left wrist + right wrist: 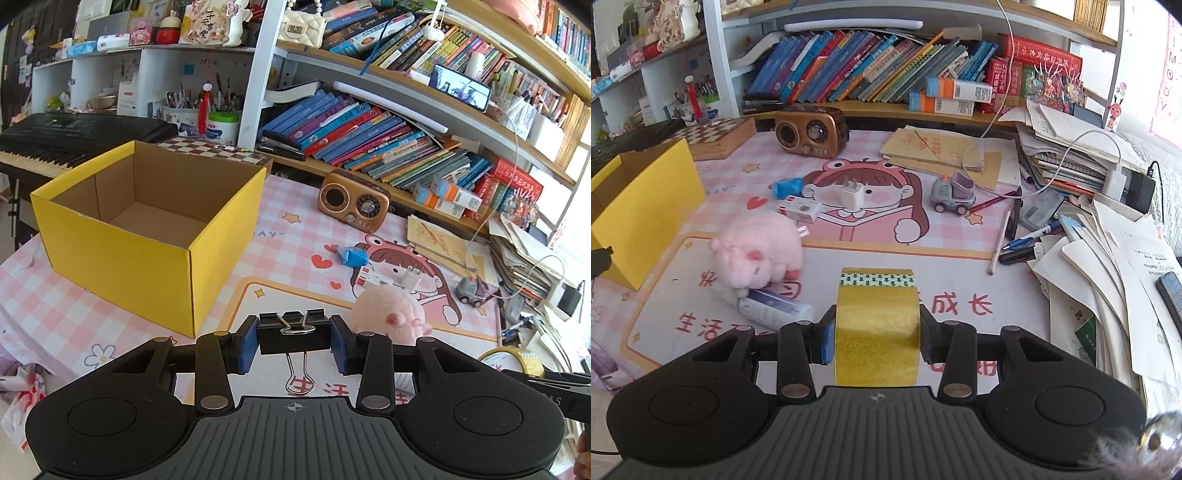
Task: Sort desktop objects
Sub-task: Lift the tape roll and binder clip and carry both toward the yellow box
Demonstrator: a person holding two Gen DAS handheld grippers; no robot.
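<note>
A black metal binder clip (pixel 294 331) with silver wire handles is clamped between the blue pads of the left gripper (pixel 294 341), held above the desk just right of the open yellow cardboard box (pixel 147 236), whose brown inside is seen bare. A roll of yellow adhesive tape (pixel 877 328) with a green-patterned strip on top is gripped edge-on between the pads of the right gripper (pixel 877 334), raised over the pink checked cartoon desk mat (pixel 849 251).

Between the two grippers and the box a pink plush pig (pixel 757 251) is seen lying on the mat, resting partly on a white tube with blue print (pixel 775 310). Farther back are scattered a white wall charger plug (pixel 851 194), a small white and red box (pixel 799 210), a crumpled blue wrapper (pixel 786 186) and a grey and purple toy truck (pixel 953 195). A copper-coloured retro radio (pixel 812 129) stands near the shelf of leaning books (pixel 868 66). Along the right edge the mat is crowded by a heap of loose papers (pixel 1108 266), pens and a pencil (pixel 1001 236). A wooden chessboard (pixel 720 134) lies behind the box.
</note>
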